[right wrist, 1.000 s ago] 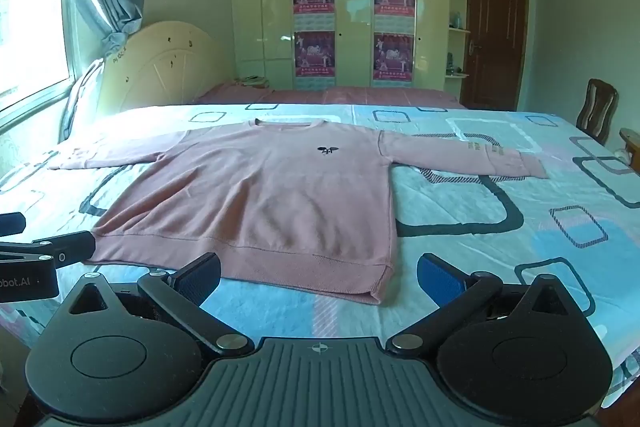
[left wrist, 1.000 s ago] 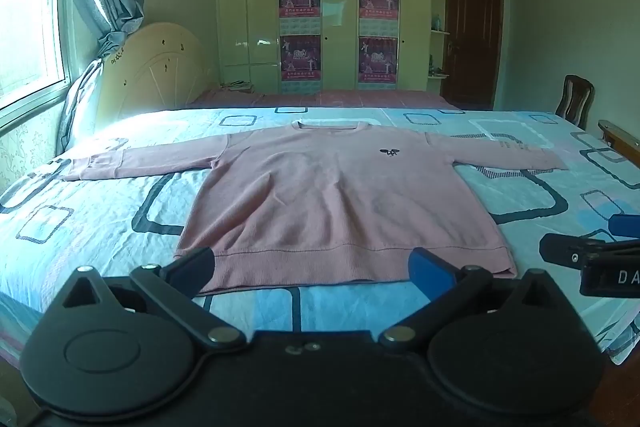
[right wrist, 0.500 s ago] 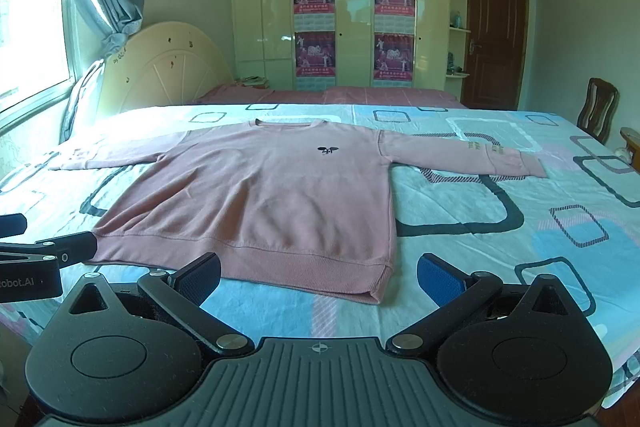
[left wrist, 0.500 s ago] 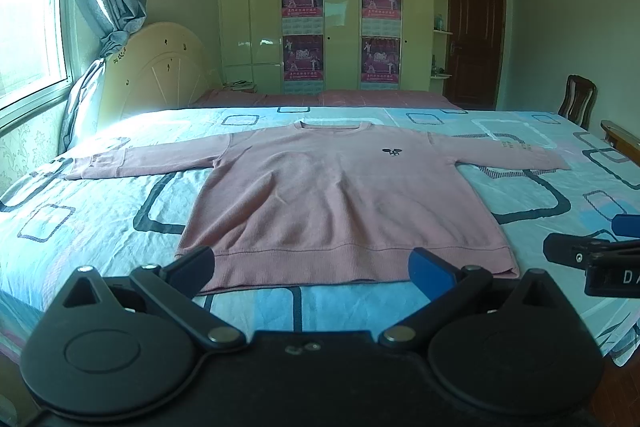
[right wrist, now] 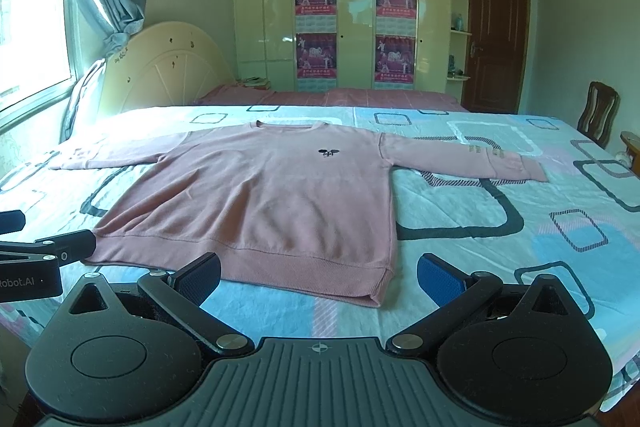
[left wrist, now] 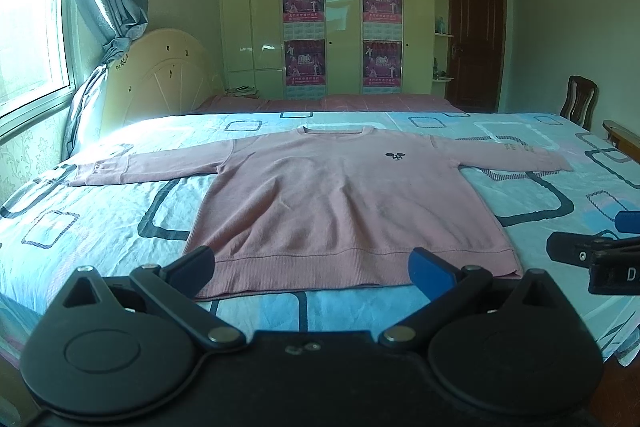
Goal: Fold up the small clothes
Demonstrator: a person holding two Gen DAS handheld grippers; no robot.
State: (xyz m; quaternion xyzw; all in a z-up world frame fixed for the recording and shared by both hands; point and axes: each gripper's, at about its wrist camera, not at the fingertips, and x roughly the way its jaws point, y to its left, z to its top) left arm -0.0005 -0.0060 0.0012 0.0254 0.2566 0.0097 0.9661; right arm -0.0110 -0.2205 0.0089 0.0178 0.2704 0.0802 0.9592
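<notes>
A pink long-sleeved sweater (left wrist: 340,195) lies flat and face up on the bed, sleeves spread left and right, hem nearest me; it also shows in the right wrist view (right wrist: 272,195). My left gripper (left wrist: 316,269) is open and empty, hovering just above the hem's middle. My right gripper (right wrist: 320,277) is open and empty, near the hem's right corner (right wrist: 380,291). Each gripper shows at the edge of the other's view: the right one (left wrist: 592,255), the left one (right wrist: 44,251).
The bed (left wrist: 100,227) has a light blue sheet with square patterns. A cream headboard (left wrist: 156,83) and window stand at the left, a wardrobe (left wrist: 344,27) at the back, a wooden chair (left wrist: 580,99) and door at the right.
Both views have shifted very slightly; the grippers stay open and the sweater has not moved.
</notes>
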